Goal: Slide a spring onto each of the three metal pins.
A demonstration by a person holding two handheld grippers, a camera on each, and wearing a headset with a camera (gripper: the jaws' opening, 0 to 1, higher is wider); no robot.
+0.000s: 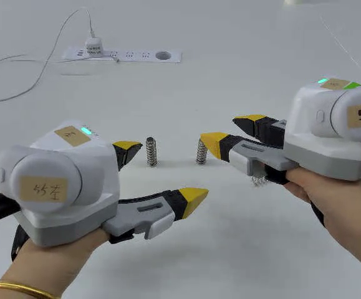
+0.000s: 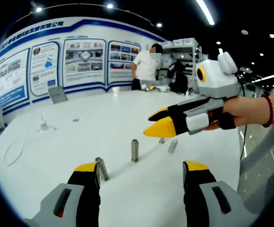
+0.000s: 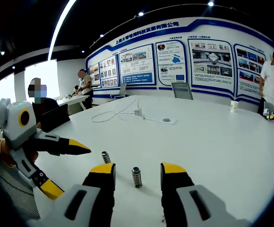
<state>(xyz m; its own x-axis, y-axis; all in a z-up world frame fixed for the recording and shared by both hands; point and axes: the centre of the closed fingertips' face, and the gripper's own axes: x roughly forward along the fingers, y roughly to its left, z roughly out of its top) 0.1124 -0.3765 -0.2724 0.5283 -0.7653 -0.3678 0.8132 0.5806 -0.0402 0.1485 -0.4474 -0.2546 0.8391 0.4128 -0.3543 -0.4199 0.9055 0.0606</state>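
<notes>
Two springs stand upright on the white table, one (image 1: 151, 151) just beyond my left gripper's far jaw, the other (image 1: 201, 151) beside my right gripper's nearer tip. A third spring (image 1: 259, 180) peeks out under the right gripper; in the left gripper view this spring (image 2: 173, 145) looks tilted. My left gripper (image 1: 161, 173) is open and holds nothing. My right gripper (image 1: 230, 129) is open too, and points left at the springs. Between the right gripper's own jaws (image 3: 138, 169) stands one spring (image 3: 136, 177), with another spring (image 3: 106, 157) to its left. I cannot make out bare pins.
A white power strip (image 1: 123, 55) with a plugged charger and a cable lies at the back of the table. A paper cup (image 3: 234, 106) stands far off on the table. People (image 2: 146, 64) stand beyond the far edge.
</notes>
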